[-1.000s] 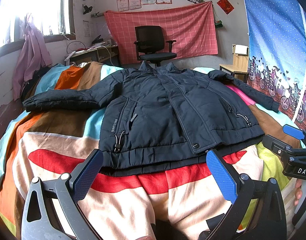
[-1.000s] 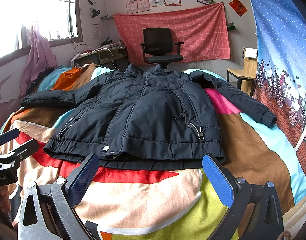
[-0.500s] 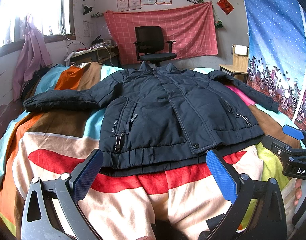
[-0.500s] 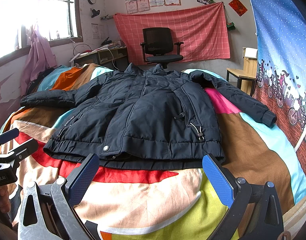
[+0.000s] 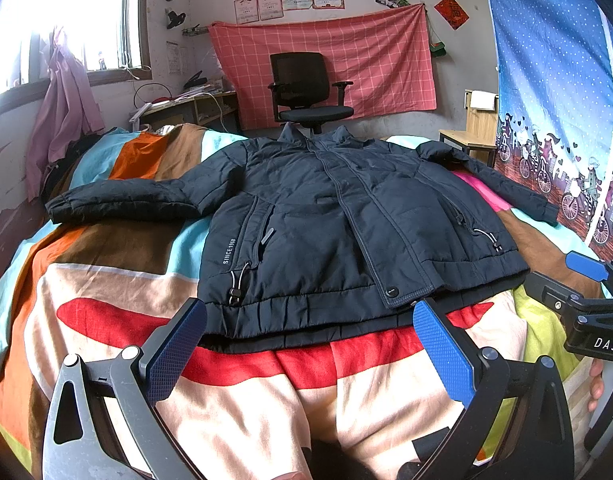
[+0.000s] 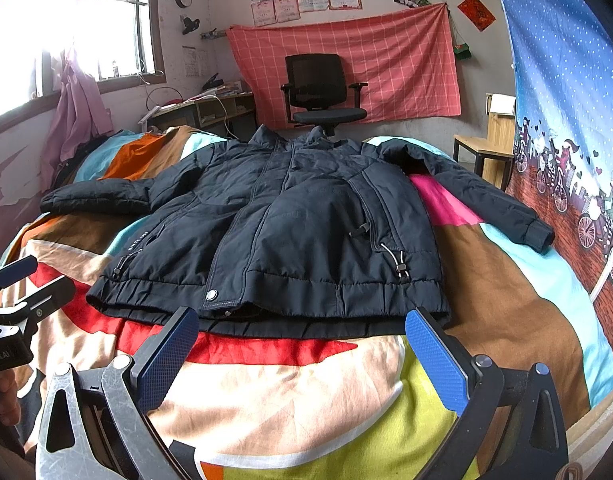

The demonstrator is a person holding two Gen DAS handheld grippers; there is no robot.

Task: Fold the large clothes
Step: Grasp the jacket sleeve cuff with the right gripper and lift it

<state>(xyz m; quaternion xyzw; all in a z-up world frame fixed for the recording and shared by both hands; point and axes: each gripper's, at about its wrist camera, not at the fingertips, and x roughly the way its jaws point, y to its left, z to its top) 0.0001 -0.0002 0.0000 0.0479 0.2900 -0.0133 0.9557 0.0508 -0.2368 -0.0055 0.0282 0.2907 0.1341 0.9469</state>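
Note:
A dark navy padded jacket (image 5: 338, 224) (image 6: 298, 224) lies flat, front up and closed, on a colourful striped bedspread (image 5: 106, 292) (image 6: 506, 280), with both sleeves spread out sideways. My left gripper (image 5: 309, 340) hovers open just short of the jacket's hem, nothing between its blue pads. My right gripper (image 6: 302, 344) is also open and empty, held before the hem a little to the right. Each gripper shows at the edge of the other's view: the right gripper (image 5: 586, 304) and the left gripper (image 6: 14, 304).
A black office chair (image 5: 306, 92) stands beyond the bed's far end before a red checked cloth (image 5: 346, 56). A desk (image 5: 186, 108) sits at the back left under the window, a wooden stool (image 5: 472, 144) at the back right, a blue curtain (image 5: 566, 100) along the right.

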